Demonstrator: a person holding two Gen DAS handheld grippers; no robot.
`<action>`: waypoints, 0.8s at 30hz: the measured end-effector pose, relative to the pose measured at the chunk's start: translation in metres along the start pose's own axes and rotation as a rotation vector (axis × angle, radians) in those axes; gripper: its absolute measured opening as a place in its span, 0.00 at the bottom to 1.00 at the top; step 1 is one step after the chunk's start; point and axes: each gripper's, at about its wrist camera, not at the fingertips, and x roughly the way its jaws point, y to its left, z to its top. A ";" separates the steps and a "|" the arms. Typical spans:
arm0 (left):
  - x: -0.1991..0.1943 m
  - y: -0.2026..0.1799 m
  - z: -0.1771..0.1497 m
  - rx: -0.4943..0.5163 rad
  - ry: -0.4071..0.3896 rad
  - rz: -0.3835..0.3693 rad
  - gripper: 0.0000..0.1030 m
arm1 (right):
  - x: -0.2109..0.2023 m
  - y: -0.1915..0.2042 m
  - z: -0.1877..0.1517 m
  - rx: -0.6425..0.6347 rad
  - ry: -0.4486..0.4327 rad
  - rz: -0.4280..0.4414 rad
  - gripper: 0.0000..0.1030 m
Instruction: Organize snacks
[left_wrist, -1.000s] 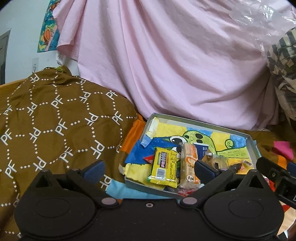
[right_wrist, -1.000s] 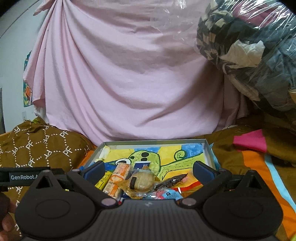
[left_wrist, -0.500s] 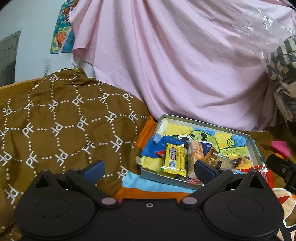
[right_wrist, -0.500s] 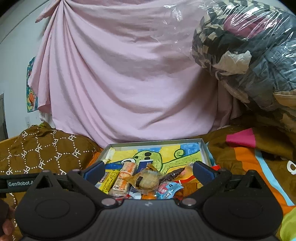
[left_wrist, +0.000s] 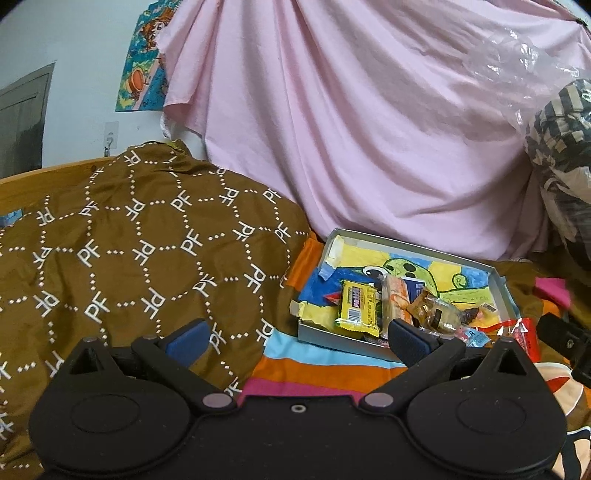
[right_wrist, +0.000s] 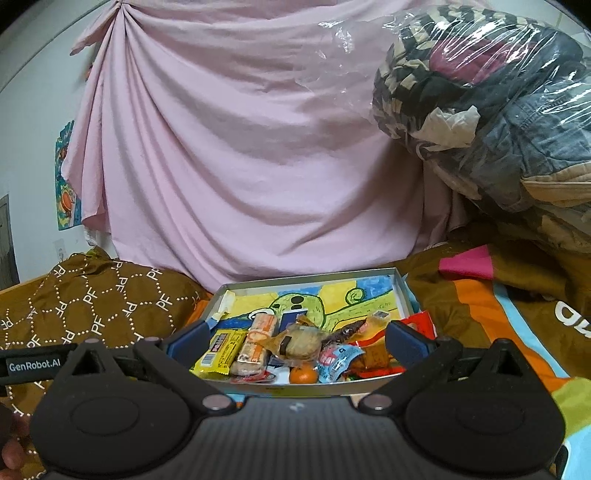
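Observation:
A shallow grey box (right_wrist: 402, 291) lined with a green cartoon drawing lies on the bed; it also shows in the left wrist view (left_wrist: 496, 284). Several snacks are piled at its near end: a yellow bar (right_wrist: 218, 350), a beige wafer pack (right_wrist: 256, 343), a clear-wrapped cookie (right_wrist: 301, 341), a small orange (right_wrist: 303, 373), a blue-white candy (right_wrist: 338, 360) and a red packet (right_wrist: 419, 323). My right gripper (right_wrist: 295, 338) is open and empty, just short of the box. My left gripper (left_wrist: 295, 334) is open and empty, left of the box.
A brown "PF" patterned pillow (left_wrist: 129, 266) lies to the left. A pink sheet (right_wrist: 240, 166) hangs behind the box. A plastic-wrapped bundle of clothes (right_wrist: 498, 122) sits at the right. The striped bedcover (right_wrist: 498, 325) spreads to the right.
Both grippers have pulled back from the box, which now looks smaller and farther. The left view has swung left, showing more pillow. The snacks have not moved.

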 end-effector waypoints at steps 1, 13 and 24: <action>-0.003 0.001 0.000 -0.002 -0.002 0.002 0.99 | -0.003 0.001 0.000 0.002 -0.002 -0.001 1.00; -0.035 0.009 -0.007 0.046 -0.008 -0.033 0.99 | -0.045 0.012 -0.012 0.015 -0.033 -0.051 1.00; -0.066 0.023 -0.043 0.141 -0.020 -0.088 0.99 | -0.085 0.024 -0.035 0.014 -0.020 -0.094 1.00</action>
